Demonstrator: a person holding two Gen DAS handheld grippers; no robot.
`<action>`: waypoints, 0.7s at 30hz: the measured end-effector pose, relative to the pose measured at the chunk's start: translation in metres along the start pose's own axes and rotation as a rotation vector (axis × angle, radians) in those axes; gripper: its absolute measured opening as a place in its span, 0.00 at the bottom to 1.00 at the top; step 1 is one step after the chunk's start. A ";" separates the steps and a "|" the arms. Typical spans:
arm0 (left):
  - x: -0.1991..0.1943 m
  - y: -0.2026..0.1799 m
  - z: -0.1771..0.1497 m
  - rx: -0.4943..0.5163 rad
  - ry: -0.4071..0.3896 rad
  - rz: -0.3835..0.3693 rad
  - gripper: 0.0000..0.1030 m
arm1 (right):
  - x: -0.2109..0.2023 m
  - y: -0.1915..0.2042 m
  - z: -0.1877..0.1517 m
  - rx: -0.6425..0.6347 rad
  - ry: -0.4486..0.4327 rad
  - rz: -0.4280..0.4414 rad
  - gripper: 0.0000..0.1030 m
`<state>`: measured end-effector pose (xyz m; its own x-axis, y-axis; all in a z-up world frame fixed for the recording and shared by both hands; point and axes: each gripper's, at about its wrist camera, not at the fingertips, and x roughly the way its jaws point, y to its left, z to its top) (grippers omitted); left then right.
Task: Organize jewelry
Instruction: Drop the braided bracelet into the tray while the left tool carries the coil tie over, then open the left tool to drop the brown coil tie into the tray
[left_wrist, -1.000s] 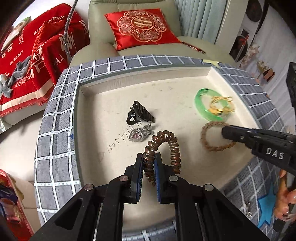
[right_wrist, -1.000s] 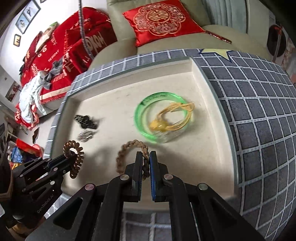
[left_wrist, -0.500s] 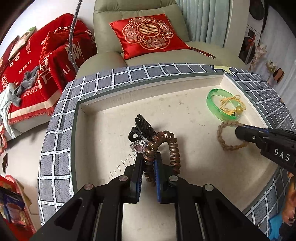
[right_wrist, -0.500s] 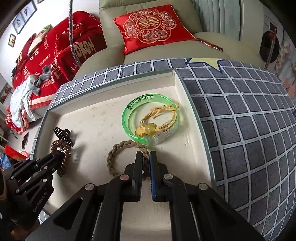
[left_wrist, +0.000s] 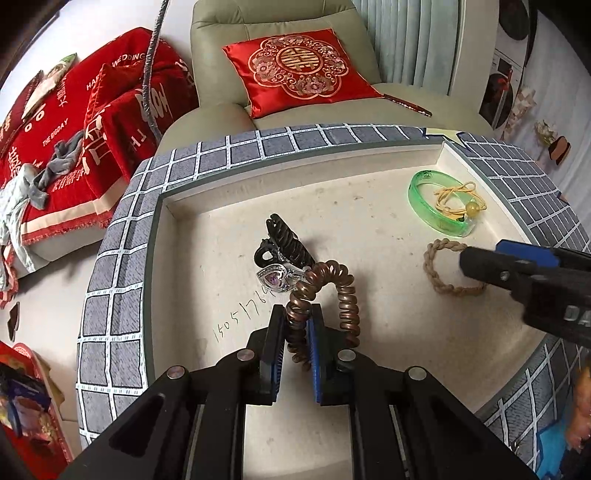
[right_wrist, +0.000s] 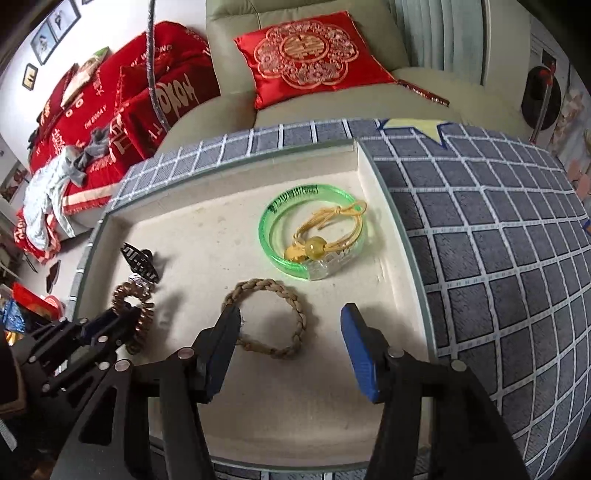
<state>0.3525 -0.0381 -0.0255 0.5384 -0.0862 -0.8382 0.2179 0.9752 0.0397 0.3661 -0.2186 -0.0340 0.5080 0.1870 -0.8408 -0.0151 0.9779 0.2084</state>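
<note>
My left gripper (left_wrist: 297, 317) is shut on a brown coiled hair tie (left_wrist: 325, 291), held just in front of a black hair claw (left_wrist: 284, 247) and a silver heart clip (left_wrist: 275, 277) on the cream tray (left_wrist: 221, 229). My right gripper (right_wrist: 290, 325) is open over a braided tan bracelet (right_wrist: 269, 317) that lies flat on the tray (right_wrist: 207, 236). A green bangle (right_wrist: 291, 229) with a yellow cord bracelet (right_wrist: 325, 229) inside it lies behind the braid. The left gripper (right_wrist: 107, 325) also shows in the right wrist view, with the coiled tie (right_wrist: 135, 306).
The tray sits in a grey grid-patterned cushion (right_wrist: 498, 236) with a raised border (left_wrist: 110, 266). A sofa with a red embroidered pillow (left_wrist: 299, 70) stands behind. Red bedding (left_wrist: 55, 122) lies at the left.
My right gripper has opened and let go of the braided bracelet, which now lies on the tray. My left gripper still holds the coiled tie and has moved close to the hair claw.
</note>
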 end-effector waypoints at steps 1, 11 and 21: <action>0.000 0.000 0.000 -0.003 0.001 -0.001 0.26 | -0.005 0.000 0.000 0.003 -0.011 0.014 0.59; -0.006 -0.005 0.003 -0.003 -0.022 0.000 0.26 | -0.045 -0.007 0.000 0.049 -0.090 0.061 0.59; -0.014 -0.006 0.005 -0.019 -0.066 0.022 1.00 | -0.053 -0.020 -0.005 0.085 -0.098 0.052 0.59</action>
<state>0.3477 -0.0434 -0.0116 0.5955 -0.0777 -0.7996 0.1907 0.9805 0.0467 0.3352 -0.2475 0.0038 0.5904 0.2236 -0.7755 0.0268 0.9549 0.2957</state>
